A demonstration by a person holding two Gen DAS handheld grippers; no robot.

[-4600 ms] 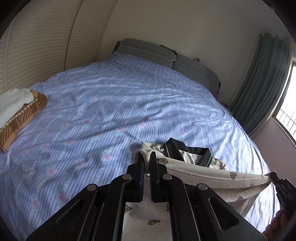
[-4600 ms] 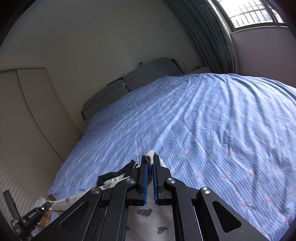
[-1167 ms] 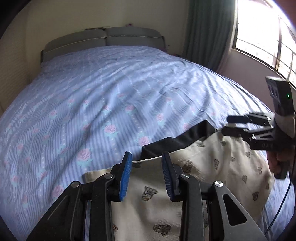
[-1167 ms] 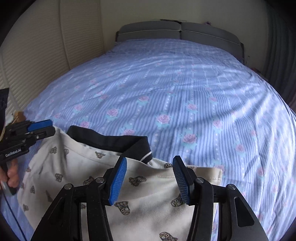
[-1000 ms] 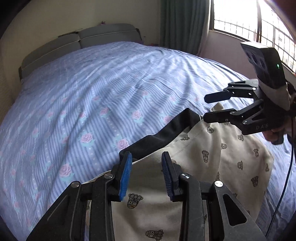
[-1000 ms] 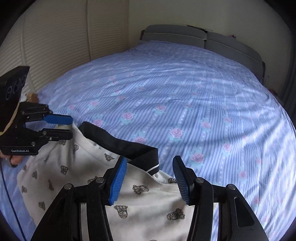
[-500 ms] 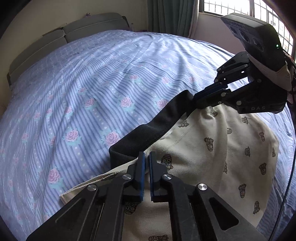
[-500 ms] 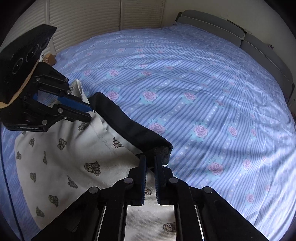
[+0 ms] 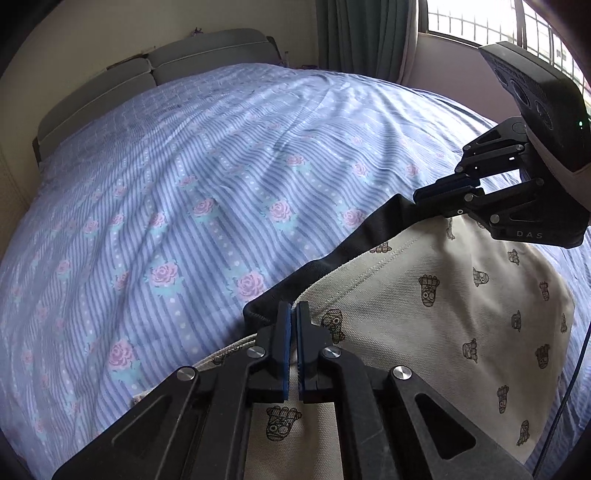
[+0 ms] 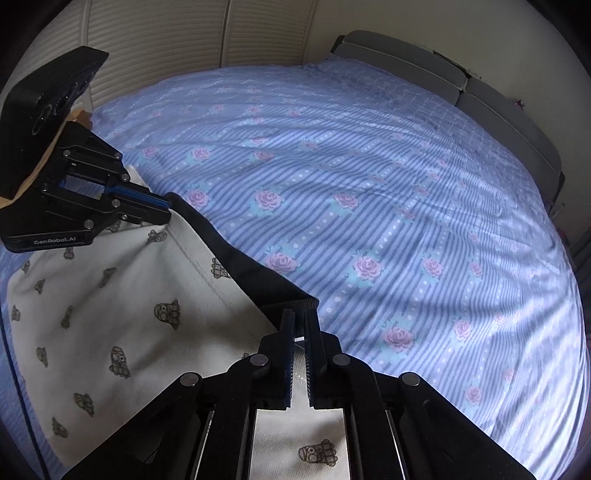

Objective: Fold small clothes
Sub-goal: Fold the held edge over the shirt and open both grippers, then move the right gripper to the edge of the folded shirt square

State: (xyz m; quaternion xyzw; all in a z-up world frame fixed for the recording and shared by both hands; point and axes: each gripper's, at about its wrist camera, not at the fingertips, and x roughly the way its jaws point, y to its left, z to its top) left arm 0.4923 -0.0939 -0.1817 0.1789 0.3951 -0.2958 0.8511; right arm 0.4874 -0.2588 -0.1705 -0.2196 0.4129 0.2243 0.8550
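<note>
A small cream shirt [image 9: 436, 317] printed with little dark figures, with a black collar [image 9: 354, 240], lies on the blue striped bedsheet [image 9: 184, 177]. My left gripper [image 9: 294, 312] is shut on the shirt at one end of the collar. My right gripper [image 10: 300, 321] is shut on the other end of the collar [image 10: 258, 269]. The collar is stretched straight between them. The right gripper also shows in the left wrist view [image 9: 428, 195], and the left gripper shows in the right wrist view [image 10: 162, 208]. The shirt [image 10: 110, 302] spreads out below the collar.
The bed has a grey padded headboard [image 9: 155, 70] at the far side. Green curtains [image 9: 365, 33] and a barred window [image 9: 480, 22] stand to the right. Slatted cupboard doors [image 10: 184, 33] line the left wall. A brown item [image 10: 79, 114] lies by the bed's left edge.
Both grippers were open over the laid-out shirt a second ago; they have since shut on the two ends of the collar and pulled it taut.
</note>
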